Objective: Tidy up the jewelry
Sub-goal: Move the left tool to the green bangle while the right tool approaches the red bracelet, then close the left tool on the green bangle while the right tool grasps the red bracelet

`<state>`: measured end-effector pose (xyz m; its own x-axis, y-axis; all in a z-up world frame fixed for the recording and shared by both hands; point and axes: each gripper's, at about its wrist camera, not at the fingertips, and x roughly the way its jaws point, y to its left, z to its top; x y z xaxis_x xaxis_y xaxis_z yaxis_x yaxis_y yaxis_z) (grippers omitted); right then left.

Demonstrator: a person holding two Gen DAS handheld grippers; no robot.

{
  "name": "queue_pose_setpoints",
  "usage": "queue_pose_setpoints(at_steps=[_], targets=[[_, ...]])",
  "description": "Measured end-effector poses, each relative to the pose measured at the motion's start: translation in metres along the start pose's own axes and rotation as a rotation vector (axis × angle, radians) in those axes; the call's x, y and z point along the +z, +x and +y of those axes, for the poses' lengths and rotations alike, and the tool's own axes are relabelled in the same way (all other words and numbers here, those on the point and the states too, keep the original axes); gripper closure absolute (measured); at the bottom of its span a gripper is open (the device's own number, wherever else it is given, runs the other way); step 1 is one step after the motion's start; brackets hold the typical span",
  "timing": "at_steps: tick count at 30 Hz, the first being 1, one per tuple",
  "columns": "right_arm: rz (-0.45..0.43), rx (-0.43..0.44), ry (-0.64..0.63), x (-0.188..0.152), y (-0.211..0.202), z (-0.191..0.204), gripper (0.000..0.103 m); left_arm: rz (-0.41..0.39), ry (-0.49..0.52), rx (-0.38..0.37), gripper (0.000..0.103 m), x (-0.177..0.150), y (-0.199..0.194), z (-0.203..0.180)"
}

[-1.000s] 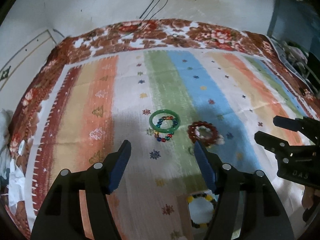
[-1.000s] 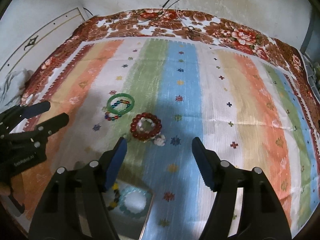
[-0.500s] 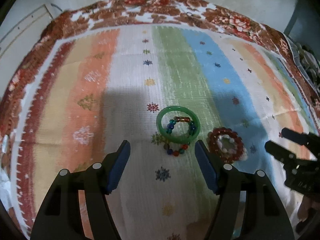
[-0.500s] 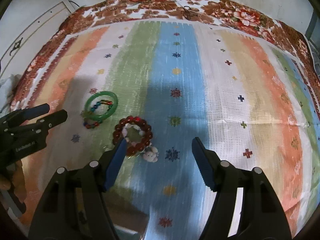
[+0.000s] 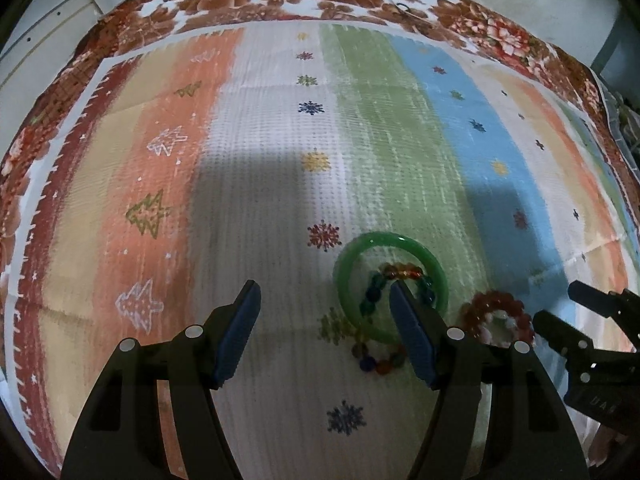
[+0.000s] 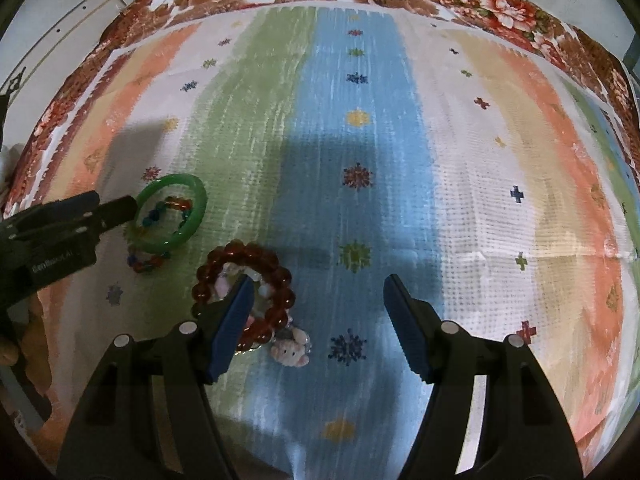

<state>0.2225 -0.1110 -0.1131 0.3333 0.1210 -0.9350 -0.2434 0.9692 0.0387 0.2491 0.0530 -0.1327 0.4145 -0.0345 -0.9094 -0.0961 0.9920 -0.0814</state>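
Currently: both jaws spread, nothing pinched | left gripper (image 5: 324, 316): green bangle (image 5: 348, 264) at its right jaw, rigid, slick, likely brittle; I'd take the rim | multicolour bead bracelet (image 5: 378, 360) under it, limp | right gripper (image 6: 318, 300): red bead bracelet (image 6: 276, 264) at its left jaw, stretchy, light | count: three bracelets, one pink charm (image 6: 290, 350).

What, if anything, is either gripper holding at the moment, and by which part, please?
Nothing is held. The left gripper and right gripper are open over the green bangle and red bracelet.
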Motion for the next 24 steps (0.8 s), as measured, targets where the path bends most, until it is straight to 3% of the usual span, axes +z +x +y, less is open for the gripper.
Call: queue_pose_setpoints(at_steps=[7,12,15,18,23,24], targets=[[0.039,0.006,0.005,-0.002,0.013,-0.004,0.037,0.025,0.017,-0.009,0.036,0.005,0.016,-0.003],[0.049,0.027,0.026,-0.001,0.017,-0.009,0.046,0.035,0.021,-0.007,0.04,0.006,0.024,-0.002],[0.054,0.048,0.033,-0.001,0.017,-0.009,0.057,0.031,0.022,-0.009,0.049,0.006,0.025,0.0],[0.059,0.062,0.029,-0.001,0.019,-0.008,0.065,0.034,0.035,0.029,0.067,0.005,0.027,0.0],[0.068,0.063,0.008,-0.002,0.024,-0.005,0.074,0.024,0.091,0.058,0.069,0.002,0.03,-0.005],[0.069,0.055,-0.003,-0.003,0.026,-0.004,0.078,0.023,0.093,0.058,0.075,0.002,0.03,-0.004]])
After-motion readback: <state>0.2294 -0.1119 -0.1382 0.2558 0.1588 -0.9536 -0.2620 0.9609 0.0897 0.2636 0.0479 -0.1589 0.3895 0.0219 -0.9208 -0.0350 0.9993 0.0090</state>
